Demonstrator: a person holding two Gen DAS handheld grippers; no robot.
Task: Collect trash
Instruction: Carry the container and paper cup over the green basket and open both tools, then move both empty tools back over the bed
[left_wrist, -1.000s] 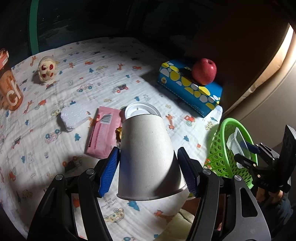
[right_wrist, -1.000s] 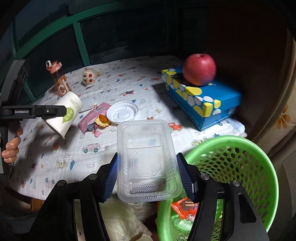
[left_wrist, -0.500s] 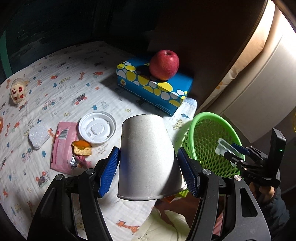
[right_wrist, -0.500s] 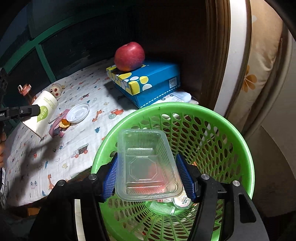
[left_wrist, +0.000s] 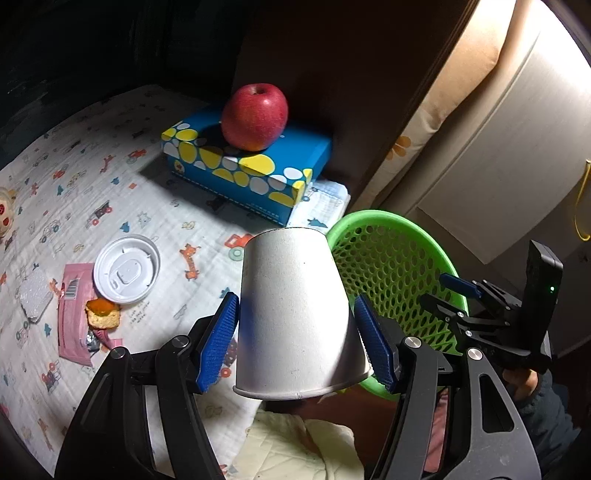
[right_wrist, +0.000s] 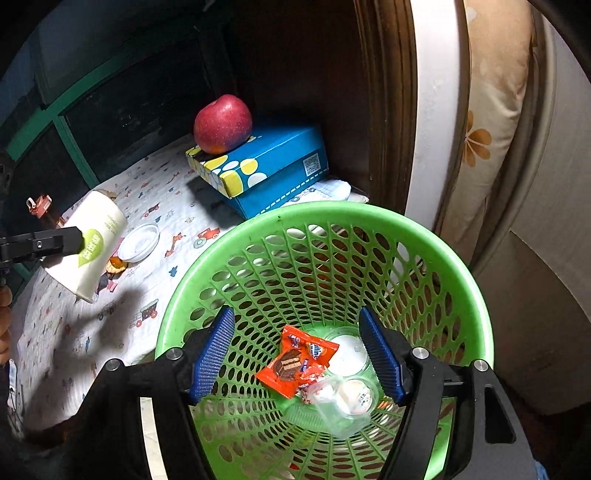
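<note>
Two claws: left claw (left_wrist: 295, 345) grips cup (left_wrist: 295, 314); right claw (right_wrist: 297, 354) opening above basket (right_wrist: 476, 332).

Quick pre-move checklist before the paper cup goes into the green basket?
1. Paper cup gripped by left gripper: ok.
2. Right gripper empty, jaws opening: ok.
3. Clear tray inside green basket: ok.
4. Cup over basket mouth: not ok, it hangs above the cloth beside the rim.
5. Right gripper clear of basket mouth: not ok.
6. Lid and pink wrapper collected: not ok.

Two downward wrist views, shared basket (right_wrist: 458, 266)
</note>
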